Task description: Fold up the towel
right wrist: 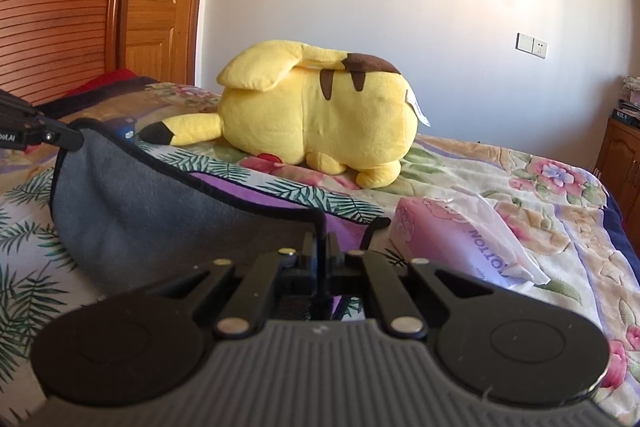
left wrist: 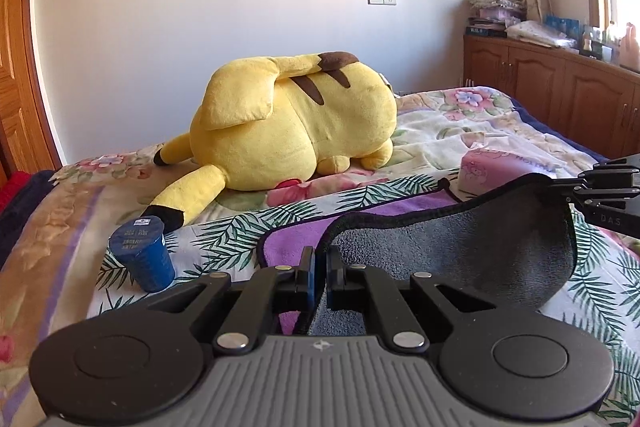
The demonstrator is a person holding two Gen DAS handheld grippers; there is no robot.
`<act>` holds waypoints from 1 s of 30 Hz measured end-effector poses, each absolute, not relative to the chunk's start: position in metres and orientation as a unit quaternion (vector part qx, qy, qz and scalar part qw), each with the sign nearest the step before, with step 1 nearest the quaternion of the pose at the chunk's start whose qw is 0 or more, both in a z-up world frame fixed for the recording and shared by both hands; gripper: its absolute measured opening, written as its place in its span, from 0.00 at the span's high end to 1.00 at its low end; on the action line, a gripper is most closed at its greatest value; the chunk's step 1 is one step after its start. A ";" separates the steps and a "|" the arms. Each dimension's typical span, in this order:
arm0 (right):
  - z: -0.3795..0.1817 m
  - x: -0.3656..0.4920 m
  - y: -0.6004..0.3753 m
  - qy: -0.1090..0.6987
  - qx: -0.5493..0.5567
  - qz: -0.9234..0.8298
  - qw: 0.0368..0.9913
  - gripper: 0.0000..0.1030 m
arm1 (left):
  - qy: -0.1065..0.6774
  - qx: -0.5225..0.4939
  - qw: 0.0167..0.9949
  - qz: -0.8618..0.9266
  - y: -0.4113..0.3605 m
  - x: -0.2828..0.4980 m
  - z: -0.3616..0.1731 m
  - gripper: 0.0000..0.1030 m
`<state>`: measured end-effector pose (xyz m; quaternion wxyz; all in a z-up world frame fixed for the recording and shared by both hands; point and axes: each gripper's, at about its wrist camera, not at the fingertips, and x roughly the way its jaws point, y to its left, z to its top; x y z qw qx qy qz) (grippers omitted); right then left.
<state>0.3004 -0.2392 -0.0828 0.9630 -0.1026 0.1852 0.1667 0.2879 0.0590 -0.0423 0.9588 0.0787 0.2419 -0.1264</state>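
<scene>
The towel is purple on one side, grey on the other, with a black hem. Its near edge is lifted off the bed and stretched between both grippers, grey side showing; the purple part still lies flat behind. My left gripper is shut on the near left corner. My right gripper is shut on the near right corner of the towel. The right gripper also shows at the right edge of the left wrist view; the left gripper shows at the left edge of the right wrist view.
A big yellow plush toy lies on the bed behind the towel. A blue cup stands upside down at the towel's left. A pink tissue pack lies at its right. Floral bedspread, wooden cabinets right, wardrobe left.
</scene>
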 end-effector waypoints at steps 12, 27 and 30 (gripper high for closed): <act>-0.084 0.321 -0.233 0.178 -0.102 0.170 0.964 0.96 | 0.239 0.086 0.961 -0.111 0.059 0.313 -0.050 1.00; -0.076 0.351 -0.226 0.167 -0.106 0.156 0.968 0.97 | 0.221 0.098 0.966 -0.091 0.056 0.337 -0.046 1.00; -0.076 0.357 -0.226 0.163 -0.107 0.152 0.969 0.97 | 0.218 0.099 0.967 -0.087 0.056 0.343 -0.046 1.00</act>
